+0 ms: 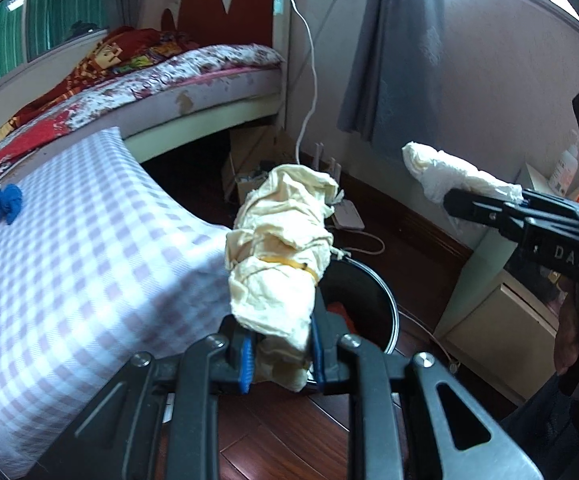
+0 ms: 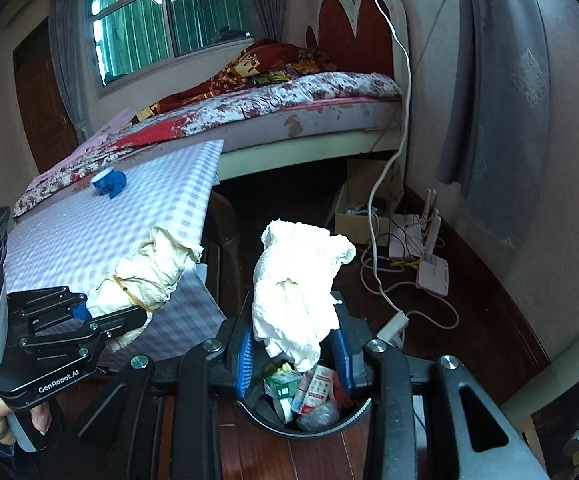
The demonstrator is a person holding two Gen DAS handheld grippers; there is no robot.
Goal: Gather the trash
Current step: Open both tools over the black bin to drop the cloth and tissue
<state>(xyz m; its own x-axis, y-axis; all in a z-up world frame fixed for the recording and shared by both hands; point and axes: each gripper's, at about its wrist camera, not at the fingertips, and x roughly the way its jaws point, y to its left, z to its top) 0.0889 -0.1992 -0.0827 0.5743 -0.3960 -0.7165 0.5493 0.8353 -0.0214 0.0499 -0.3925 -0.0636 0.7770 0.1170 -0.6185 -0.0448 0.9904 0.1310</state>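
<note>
The step in hand is judged to be the carry to the bin: two wads of trash are held, one in each claw, and both are brought over the dark round trash bin [image 2: 309, 420] that stands on the wooden floor [image 2: 469, 320] just off the near corner of the worktop [image 2: 109, 232]. The left claw [image 1: 281, 354] is clamped on a cream, crumpled paper wad [image 1: 281, 248] bound by one yellow rubber band [image 1: 285, 261], its blue pads [image 1: 245, 364] pressed into the wad's lower end; this wad is held beside the worktop's near edge, with the bin's rim showing just behind it. The right claw [image 2: 295, 356] is clamped on a whiter tissue wad [image 2: 297, 280], which is held directly above the bin's open mouth. The next move is judged to call for the claws to be lowered a little and parted, so that each wad is dropped inside the rim — the left one needs to be brought further over the opening first, since it may otherwise land on the floor. Counted: two claws, two wads, one bin — already part filled with small cartons and wrappers — and one blue crumpled item [image 2: 111, 182] beside a small white round thing left on the worktop near its far edge, which may be collected afterwards.
</note>
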